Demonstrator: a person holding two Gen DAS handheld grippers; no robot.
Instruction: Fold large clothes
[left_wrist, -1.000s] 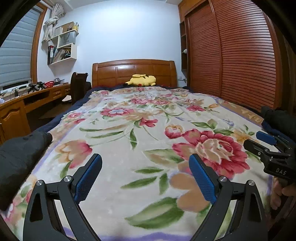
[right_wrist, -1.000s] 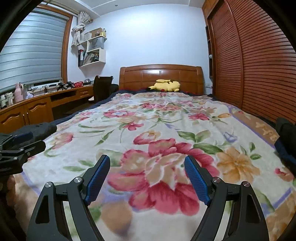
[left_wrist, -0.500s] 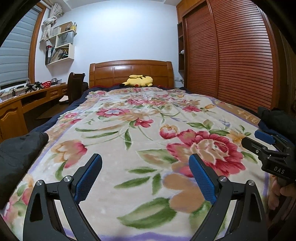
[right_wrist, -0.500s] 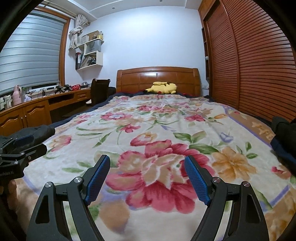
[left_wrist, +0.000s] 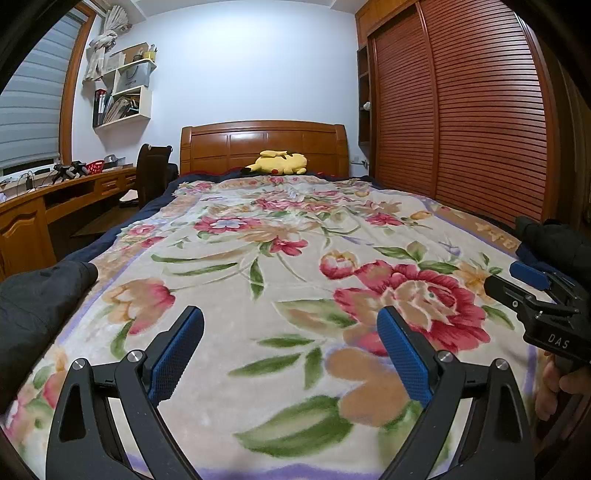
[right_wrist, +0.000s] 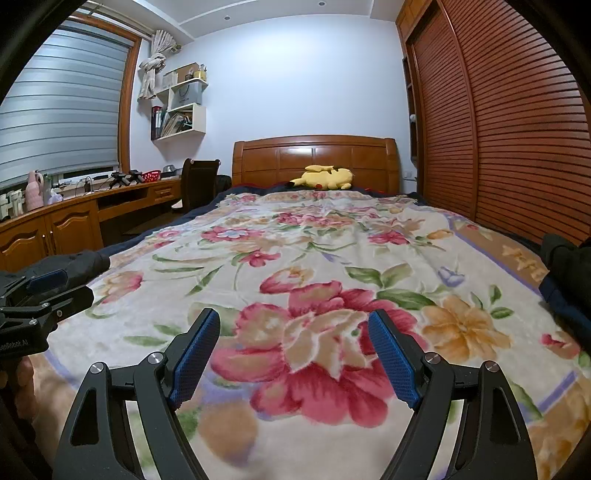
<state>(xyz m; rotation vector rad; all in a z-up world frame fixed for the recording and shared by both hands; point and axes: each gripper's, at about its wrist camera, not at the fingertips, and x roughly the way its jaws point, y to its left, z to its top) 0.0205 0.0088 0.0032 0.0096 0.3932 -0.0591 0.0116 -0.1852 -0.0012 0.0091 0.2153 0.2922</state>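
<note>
- We are holding the left gripper (left_wrist: 290, 349) and the right gripper (right_wrist: 293, 349) side by side over the near end of the bed (left_wrist: 258, 258), both spread wide and gripping nothing.
- The dark garment (left_wrist: 40, 295) is lying at the bed's edge, out to the left of the left gripper, so our left hand is the nearer one; its long axis we cannot tell, as only one end is showing.
- Another dark garment (right_wrist: 569, 266) is lying out to the right of the right gripper.
- Against the earlier frames we are seeing almost no change: both grippers are staying wide and in place.
</note>
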